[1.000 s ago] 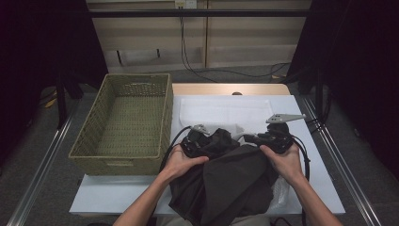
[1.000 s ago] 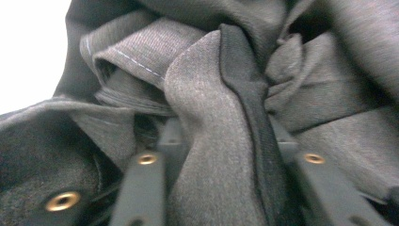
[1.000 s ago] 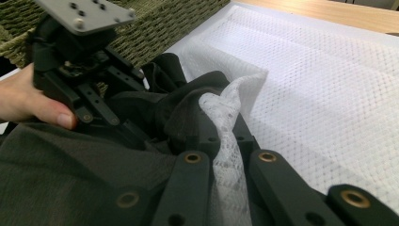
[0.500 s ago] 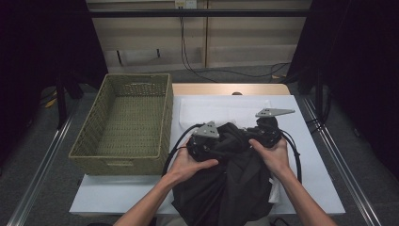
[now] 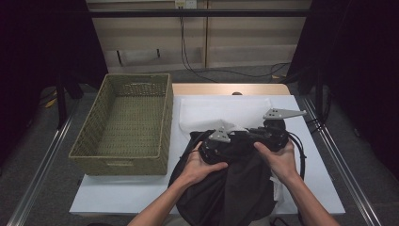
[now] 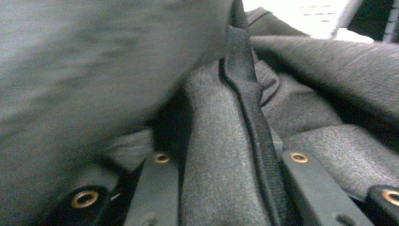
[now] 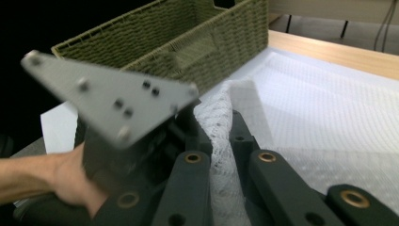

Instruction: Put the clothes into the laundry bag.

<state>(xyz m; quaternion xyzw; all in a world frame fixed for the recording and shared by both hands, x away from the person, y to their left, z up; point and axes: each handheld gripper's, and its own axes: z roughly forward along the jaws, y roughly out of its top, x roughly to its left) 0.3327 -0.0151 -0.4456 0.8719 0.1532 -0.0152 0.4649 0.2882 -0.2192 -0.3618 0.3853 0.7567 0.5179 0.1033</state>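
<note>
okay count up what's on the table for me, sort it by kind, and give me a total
Wicker basket: 1
Black garment: 1
White mesh sheet: 1
Hand-held gripper: 2, the left hand-held gripper and the right hand-held gripper
Total: 5

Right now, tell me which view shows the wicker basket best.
The high view: the whole wicker basket lies open from above, left of the white mesh sheet, its inside visible. The right gripper view catches one corner and side wall behind the left gripper's grey plate. The left gripper view looks at dark cloth.
</note>
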